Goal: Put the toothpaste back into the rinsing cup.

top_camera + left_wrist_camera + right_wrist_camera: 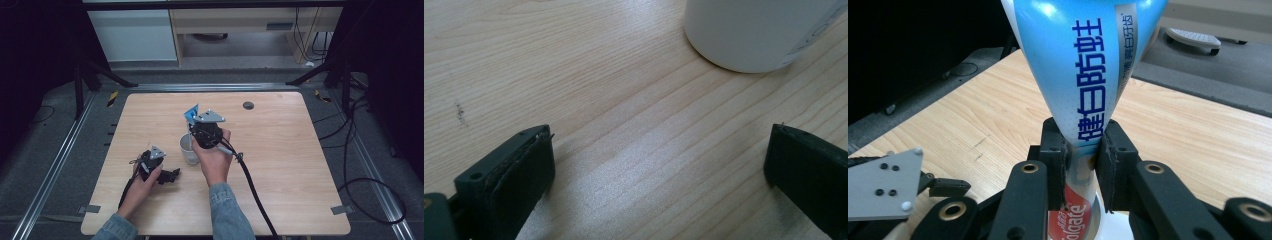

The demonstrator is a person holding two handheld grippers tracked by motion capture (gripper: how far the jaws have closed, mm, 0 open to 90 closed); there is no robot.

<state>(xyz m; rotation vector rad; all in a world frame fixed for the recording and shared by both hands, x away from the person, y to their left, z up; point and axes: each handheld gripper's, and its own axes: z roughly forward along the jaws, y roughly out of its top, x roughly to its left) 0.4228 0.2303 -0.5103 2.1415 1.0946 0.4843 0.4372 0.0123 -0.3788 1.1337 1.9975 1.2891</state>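
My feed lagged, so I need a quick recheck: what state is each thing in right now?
toothpaste tube: clamped upright, over the cup
cup: white, upright on table
right gripper: shut on the tube
left gripper: open, empty, low over the table

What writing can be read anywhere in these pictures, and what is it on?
"Colgate": white letters on the red part of the toothpaste tube, low between the jaws.
"健白防蛀": large dark blue characters up the tube's blue side.
Smaller characters on the grey strip beside them: too blurred to read.
Grey print on the white cup: unreadable.
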